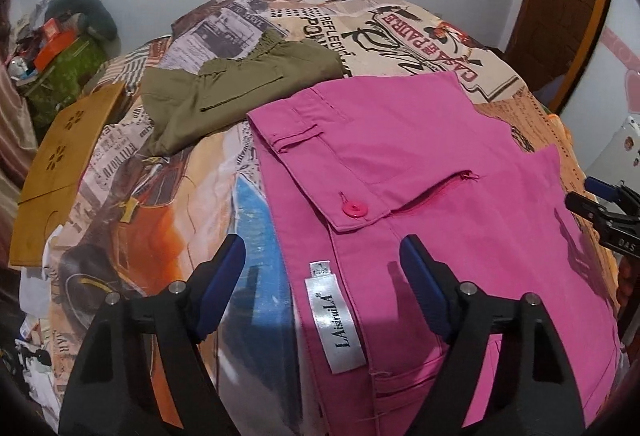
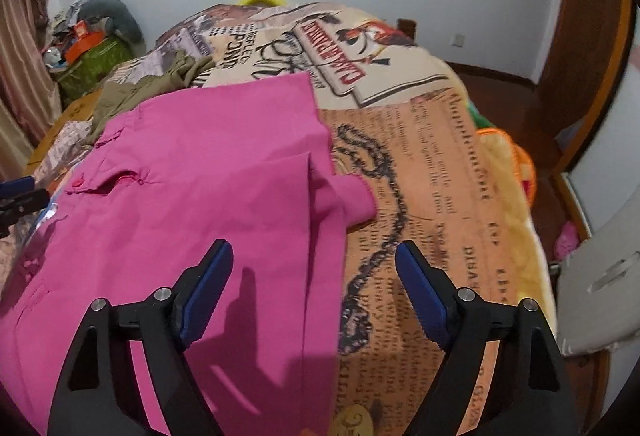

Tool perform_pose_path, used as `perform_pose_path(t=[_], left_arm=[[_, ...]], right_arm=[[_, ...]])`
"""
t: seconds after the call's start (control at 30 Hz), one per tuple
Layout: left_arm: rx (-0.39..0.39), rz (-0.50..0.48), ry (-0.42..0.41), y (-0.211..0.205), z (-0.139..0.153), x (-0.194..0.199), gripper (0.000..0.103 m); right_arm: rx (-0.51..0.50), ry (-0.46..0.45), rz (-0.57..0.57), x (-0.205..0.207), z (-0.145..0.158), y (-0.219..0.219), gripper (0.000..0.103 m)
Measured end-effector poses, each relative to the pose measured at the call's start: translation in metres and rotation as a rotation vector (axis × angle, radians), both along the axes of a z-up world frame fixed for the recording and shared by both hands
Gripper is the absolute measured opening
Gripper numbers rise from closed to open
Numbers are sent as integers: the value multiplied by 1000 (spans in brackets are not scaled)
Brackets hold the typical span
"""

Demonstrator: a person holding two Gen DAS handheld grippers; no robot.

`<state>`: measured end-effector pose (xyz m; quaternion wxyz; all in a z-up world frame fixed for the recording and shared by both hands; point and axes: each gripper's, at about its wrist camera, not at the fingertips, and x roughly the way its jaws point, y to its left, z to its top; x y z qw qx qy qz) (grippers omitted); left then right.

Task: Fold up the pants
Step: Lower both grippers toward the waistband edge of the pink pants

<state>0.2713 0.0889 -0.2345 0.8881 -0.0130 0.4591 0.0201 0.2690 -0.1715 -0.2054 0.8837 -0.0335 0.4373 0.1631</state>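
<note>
Left wrist view, nearest you: your left gripper (image 1: pixel 322 256) has its jaws standing wide with nothing pinched, hanging over the left edge of the pink pants (image 1: pixel 420 164). Its left blue pad (image 1: pixel 222 288) is above the printed bedspread (image 1: pixel 160 172) and the right one above the pink cloth, so the edge of the garment runs between them. Just ahead of the jaws a white brand label (image 1: pixel 335 320) lies on the fabric, and a little farther on sits a pink button (image 1: pixel 353 210) on a flap, with a short zip opening to its right. Your right gripper (image 1: pixel 600 212) shows at the far right edge of this view, over the pants' other side.

In the right wrist view your right gripper (image 2: pixel 314 256) is likewise spread wide and empty – the left pad over pink cloth, the right pad over the bedspread (image 2: pixel 440 164), the pants' (image 2: pixel 200 176) right edge between them. A folded corner of pink cloth juts out onto the spread ahead of the jaws. The pants lie flat on the bed, taking up its near middle.

Beyond them – an olive-green garment (image 1: pixel 224 92) lies crumpled on the bed, touching the pants' far left corner. A mustard-coloured cloth (image 1: pixel 60 164) lies at the bed's left edge. Farther still, a heap of clutter (image 1: pixel 60 36) sits by the wall at the left, and a wooden door (image 2: pixel 588 48) stands at the right
</note>
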Motion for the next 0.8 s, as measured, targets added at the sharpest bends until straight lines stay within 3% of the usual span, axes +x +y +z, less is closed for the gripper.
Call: perform_pose_path(t=[0.33, 0.37, 0.47, 0.57, 0.7, 0.8], left_arm=[[-24, -14, 27, 7, -5, 4, 80], [-34, -24, 34, 6, -6, 4, 78], [-60, -67, 54, 1, -6, 4, 61], [-74, -82, 69, -5, -9, 3, 59], [-115, -77, 112, -5, -16, 8, 47], [-131, -78, 124, -4, -19, 13, 43]], right_arm=[[8, 28, 96, 14, -11, 13, 61], [13, 40, 101, 17, -13, 13, 55], [27, 78, 109, 22, -19, 12, 48], [41, 95, 118, 23, -22, 12, 45], [53, 112, 141, 21, -25, 14, 38], [61, 119, 146, 21, -25, 14, 36]])
